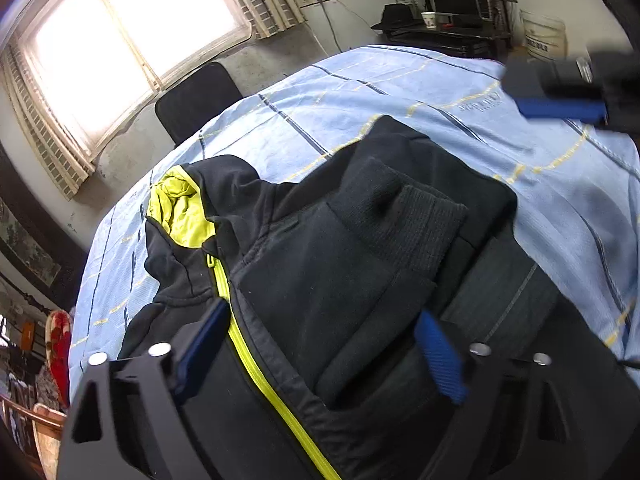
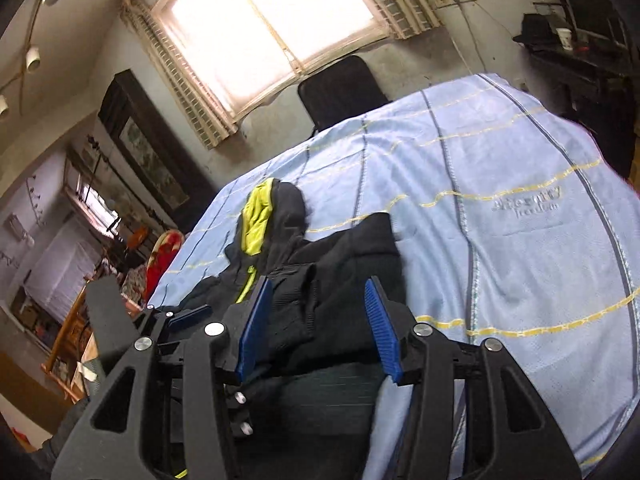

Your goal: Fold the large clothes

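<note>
**Both tongs wide over a half-folded jacket**

Both tongs stand with their blue ribbed pads apart and nothing clamped between them. From its own camera, the left gripper [image 1: 320, 344] hovers low over the black zip-up hooded jacket with lime-green lining [image 1: 320, 248], one pad on each side of the lime-green zipper [image 1: 256, 360] and a folded-in sleeve. The right gripper [image 2: 316, 328] likewise straddles dark cloth at the jacket's near end without pinching it; in the left view it shows again, blurred, over the far right part of the bed.

The jacket lies on the light blue checked bedspread with yellow and navy lines [image 2: 500, 260], toward the near left part of the bed, its hood [image 1: 180, 208] pointing to the far left edge, where the lime lining shows. Both sleeves look to be laid across the chest, the ribbed knit cuff [image 1: 420, 228] resting on top; that would narrow the body into a strip ready for a crosswise fold. I judge the open pads are poised to take the hem or the side edges for that fold.

Smooth, matte fleece-like cloth makes up the body, thick enough to hold soft ridges; the cuff and the hem band are coarser rib knit. Wrinkled in places, the bedspread could drag along with a pulled edge.

A black chair back [image 2: 340, 88] stands beyond the far edge, under the window.
</note>
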A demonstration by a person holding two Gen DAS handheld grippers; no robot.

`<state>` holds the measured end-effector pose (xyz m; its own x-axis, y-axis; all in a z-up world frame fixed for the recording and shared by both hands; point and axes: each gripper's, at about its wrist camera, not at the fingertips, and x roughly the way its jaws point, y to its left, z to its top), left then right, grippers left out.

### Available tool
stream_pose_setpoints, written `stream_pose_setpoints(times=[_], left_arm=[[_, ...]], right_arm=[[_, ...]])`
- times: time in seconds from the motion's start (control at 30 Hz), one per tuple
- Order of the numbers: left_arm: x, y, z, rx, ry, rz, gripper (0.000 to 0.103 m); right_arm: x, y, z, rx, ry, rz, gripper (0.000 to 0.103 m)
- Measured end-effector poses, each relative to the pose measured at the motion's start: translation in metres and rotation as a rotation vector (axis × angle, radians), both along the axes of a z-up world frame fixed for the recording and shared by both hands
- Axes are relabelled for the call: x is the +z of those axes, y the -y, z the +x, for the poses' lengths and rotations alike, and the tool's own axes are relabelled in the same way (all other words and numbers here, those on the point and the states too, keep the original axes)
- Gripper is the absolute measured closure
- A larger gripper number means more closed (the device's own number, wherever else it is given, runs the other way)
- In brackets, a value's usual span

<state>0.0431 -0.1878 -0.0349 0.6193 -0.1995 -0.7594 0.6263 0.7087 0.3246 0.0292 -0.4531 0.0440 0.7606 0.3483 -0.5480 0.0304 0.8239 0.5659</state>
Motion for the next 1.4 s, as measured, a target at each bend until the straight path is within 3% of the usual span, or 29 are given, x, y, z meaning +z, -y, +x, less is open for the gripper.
stream_pose_setpoints(times=[0.13,0.23,0.27,0.37,0.43,0.53,0.7,0.8,0.97,1.1,1.23,1.4], left_arm=[[0.013,-0.015,0.013,0.053,-0.029,-0.092,0.061],[0.024,-0.036,0.021,0.116,-0.077,-0.189,0.073],[0.026,-0.043,0.022,0.135,-0.080,-0.207,0.073],[0.031,-0.069,0.023,0.190,-0.090,-0.254,0.069],[0.030,-0.092,0.023,0.245,-0.094,-0.273,0.054],[0.023,-0.125,0.026,0.334,-0.116,-0.299,0.040],[0.003,-0.182,0.034,0.468,-0.220,-0.365,0.040],[-0.002,-0.198,0.029,0.475,-0.270,-0.430,0.037],[0.003,-0.190,0.024,0.445,-0.231,-0.411,0.030],[0.007,-0.195,0.029,0.462,-0.218,-0.420,0.030],[0.015,-0.206,0.030,0.480,-0.202,-0.464,0.030],[0.020,-0.203,0.031,0.463,-0.186,-0.455,0.030]], right_arm=[[-0.012,0.001,0.002,-0.017,-0.032,-0.051,0.062],[-0.018,-0.006,0.005,0.031,-0.039,-0.018,0.081],[-0.020,-0.010,0.006,0.051,-0.044,-0.023,0.088],[-0.027,-0.030,0.013,0.111,-0.070,-0.070,0.095],[-0.036,-0.038,0.019,0.141,-0.118,-0.084,0.097],[-0.063,-0.042,0.029,0.170,-0.250,-0.060,0.100],[-0.075,-0.035,0.031,0.163,-0.299,-0.015,0.103],[-0.067,-0.037,0.025,0.163,-0.287,-0.060,0.103],[-0.036,-0.049,0.009,0.211,-0.181,-0.065,0.092],[-0.025,-0.064,0.013,0.273,-0.169,-0.024,0.090],[-0.019,-0.087,0.037,0.302,-0.179,-0.147,0.090],[-0.031,-0.106,0.073,0.302,-0.240,-0.273,0.093]])
